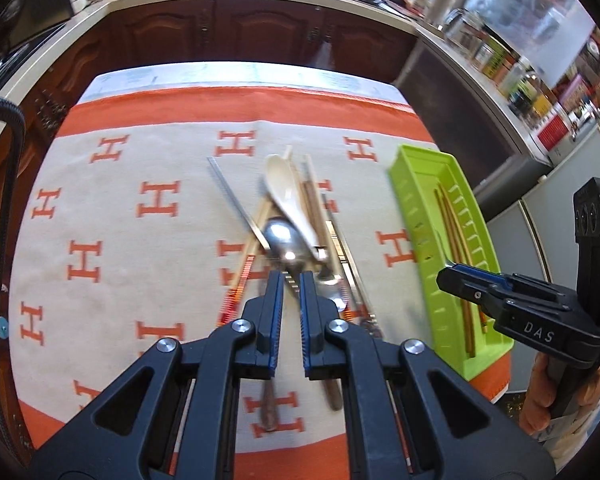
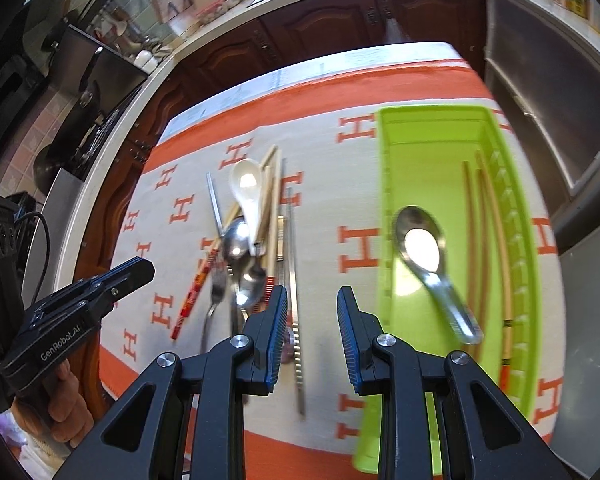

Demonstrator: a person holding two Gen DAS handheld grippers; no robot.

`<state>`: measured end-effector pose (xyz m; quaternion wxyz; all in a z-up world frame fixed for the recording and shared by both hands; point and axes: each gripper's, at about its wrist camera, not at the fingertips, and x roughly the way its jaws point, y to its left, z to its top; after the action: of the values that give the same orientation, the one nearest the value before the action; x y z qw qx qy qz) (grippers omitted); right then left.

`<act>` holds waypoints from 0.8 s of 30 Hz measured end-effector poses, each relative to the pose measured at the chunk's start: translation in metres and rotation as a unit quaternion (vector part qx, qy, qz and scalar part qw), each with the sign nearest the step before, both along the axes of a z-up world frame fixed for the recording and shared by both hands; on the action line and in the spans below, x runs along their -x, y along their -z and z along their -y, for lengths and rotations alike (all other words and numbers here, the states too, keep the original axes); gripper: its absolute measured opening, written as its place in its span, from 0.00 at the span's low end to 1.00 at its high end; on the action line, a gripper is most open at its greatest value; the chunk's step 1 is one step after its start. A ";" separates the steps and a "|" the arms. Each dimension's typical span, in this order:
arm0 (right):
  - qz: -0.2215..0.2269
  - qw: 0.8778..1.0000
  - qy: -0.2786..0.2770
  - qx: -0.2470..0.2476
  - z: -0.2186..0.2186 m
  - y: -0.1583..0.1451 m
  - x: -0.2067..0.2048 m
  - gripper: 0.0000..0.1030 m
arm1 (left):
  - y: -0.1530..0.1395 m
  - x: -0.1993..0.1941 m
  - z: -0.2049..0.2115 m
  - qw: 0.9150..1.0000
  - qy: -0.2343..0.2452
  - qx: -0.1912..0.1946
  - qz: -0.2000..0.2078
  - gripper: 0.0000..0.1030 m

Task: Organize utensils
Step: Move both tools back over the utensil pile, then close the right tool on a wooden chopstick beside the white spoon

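Note:
A heap of utensils (image 1: 296, 236) lies mid-table: a white ceramic spoon (image 1: 288, 196), metal spoons, a fork (image 2: 216, 284), wooden and metal chopsticks. My left gripper (image 1: 291, 277) hovers over the near end of the heap, shut, holding nothing. On the right stands a lime-green tray (image 2: 388, 184) with several chopsticks (image 2: 484, 216) and a metal spoon (image 2: 424, 252), blurred. My right gripper (image 2: 312, 294) hangs open and bare over the cloth just left of the tray. In the left wrist view the right gripper (image 1: 446, 278) sits above the tray (image 1: 412, 200).
The table wears a beige cloth (image 1: 140, 248) with orange H marks and an orange border. Dark wooden cabinets (image 1: 260, 28) and a cluttered counter run behind. A steel appliance (image 2: 540, 120) stands close on the right, past the tray. A hand (image 2: 64, 412) holds each gripper.

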<state>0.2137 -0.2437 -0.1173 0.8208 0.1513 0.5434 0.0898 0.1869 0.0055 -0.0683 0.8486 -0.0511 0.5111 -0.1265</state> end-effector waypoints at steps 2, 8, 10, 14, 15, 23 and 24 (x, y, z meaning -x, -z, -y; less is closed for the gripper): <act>-0.004 1.000 -0.006 -0.002 -0.008 0.003 -0.005 0.25 | 0.004 -0.001 -0.008 1.000 -0.006 0.001 -0.002 0.04; -0.013 1.000 -0.014 -0.011 -0.027 0.017 -0.027 0.25 | 0.020 -0.005 -0.020 1.000 -0.004 0.005 -0.017 0.04; -0.016 1.000 -0.015 -0.016 -0.032 0.023 -0.036 0.23 | 0.028 -0.007 -0.021 1.000 0.003 0.012 -0.025 0.04; -0.023 0.999 -0.008 -0.034 -0.039 0.035 -0.058 0.21 | 0.040 -0.008 -0.014 0.999 0.015 0.026 -0.036 0.04; -0.024 0.999 -0.005 -0.038 -0.040 0.038 -0.063 0.20 | 0.044 -0.009 -0.010 0.998 0.020 0.031 -0.040 0.04; -0.041 0.998 0.000 -0.054 -0.052 0.061 -0.108 0.19 | 0.070 -0.013 0.012 0.996 0.040 0.050 -0.065 0.04; -0.046 0.997 0.000 -0.056 -0.054 0.065 -0.113 0.18 | 0.073 -0.014 0.014 0.996 0.040 0.051 -0.067 0.04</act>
<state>0.3265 -0.1901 -0.1821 0.7853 0.2014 0.5744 0.1132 0.2009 -0.0085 -0.1410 0.8027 -0.0825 0.5615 -0.1830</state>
